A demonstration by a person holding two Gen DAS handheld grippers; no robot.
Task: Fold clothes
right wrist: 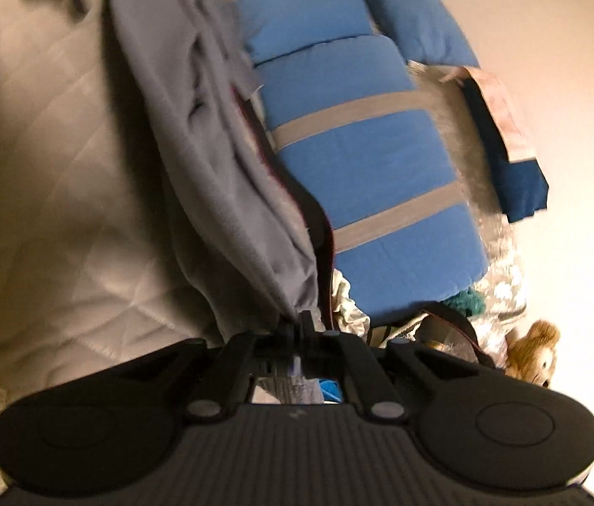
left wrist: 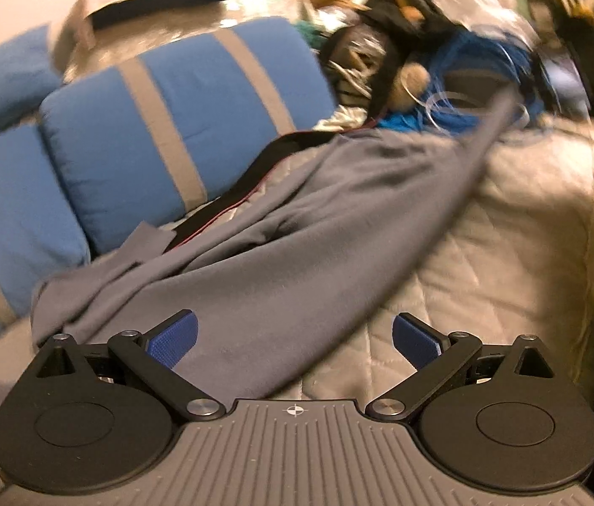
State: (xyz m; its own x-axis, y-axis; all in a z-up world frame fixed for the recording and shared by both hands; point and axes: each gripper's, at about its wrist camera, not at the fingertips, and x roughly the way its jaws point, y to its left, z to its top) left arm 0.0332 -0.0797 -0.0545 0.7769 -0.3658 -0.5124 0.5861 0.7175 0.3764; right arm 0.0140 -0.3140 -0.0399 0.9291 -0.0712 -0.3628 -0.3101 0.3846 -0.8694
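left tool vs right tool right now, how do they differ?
Jaws: the left tool stands wide open, blue pads far apart; the right tool is shut.
Load: the left tool holds nothing, with the grey garment lying under and ahead of it; the right tool is clamped on a bunched end of that garment.
Shared: both point over the quilted bedcover.

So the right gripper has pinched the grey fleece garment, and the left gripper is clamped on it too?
Not quite. The right gripper has pinched the grey fleece garment, but the left wrist view shows the left gripper open, its blue pads apart over the cloth.
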